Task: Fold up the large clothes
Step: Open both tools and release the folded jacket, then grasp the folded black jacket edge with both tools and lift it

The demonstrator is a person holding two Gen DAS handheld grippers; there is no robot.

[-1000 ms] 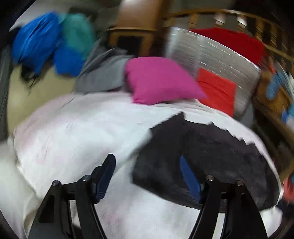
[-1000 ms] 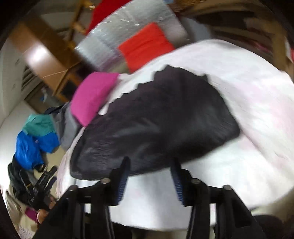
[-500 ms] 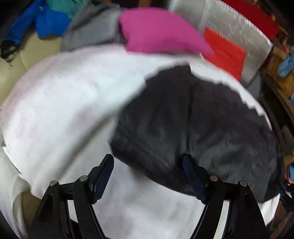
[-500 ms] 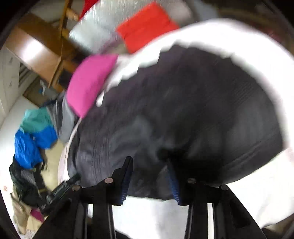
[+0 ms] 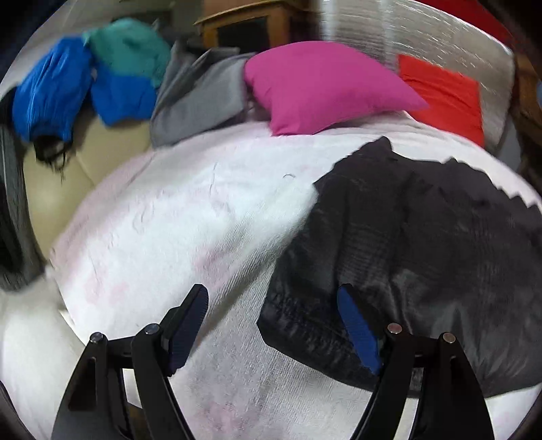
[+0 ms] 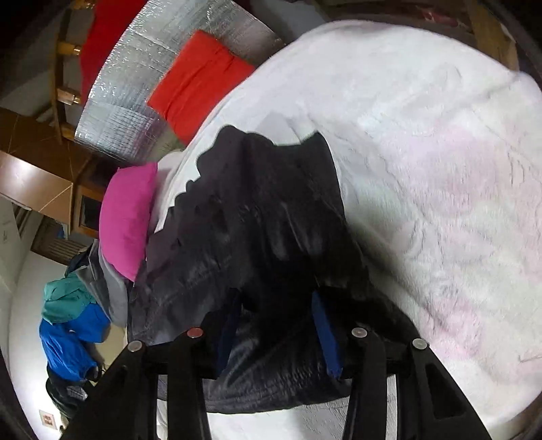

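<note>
A black garment (image 5: 423, 254) lies spread on the right half of a white fluffy blanket (image 5: 169, 237). My left gripper (image 5: 272, 325) stands open just above the blanket. The garment's near left corner lies between its blue pads, close to the right one. In the right wrist view the same garment (image 6: 254, 220) is rumpled and bulges up over my right gripper (image 6: 277, 325). That gripper's jaws are opening, with a fold of the black fabric between them and draped over the fingertips. I see no pad pressing on the fabric.
A pink pillow (image 5: 321, 84), a red cushion (image 5: 443, 94) and a silver foil mat (image 5: 389, 37) sit at the blanket's far end. A grey garment (image 5: 200, 98) and blue and teal clothes (image 5: 84, 81) are piled at the far left. A wooden cabinet (image 5: 250, 23) stands behind.
My right gripper slid from the bare blanket onto the black garment, which now bunches between its fingers. My left gripper dipped toward the garment's near left corner.
</note>
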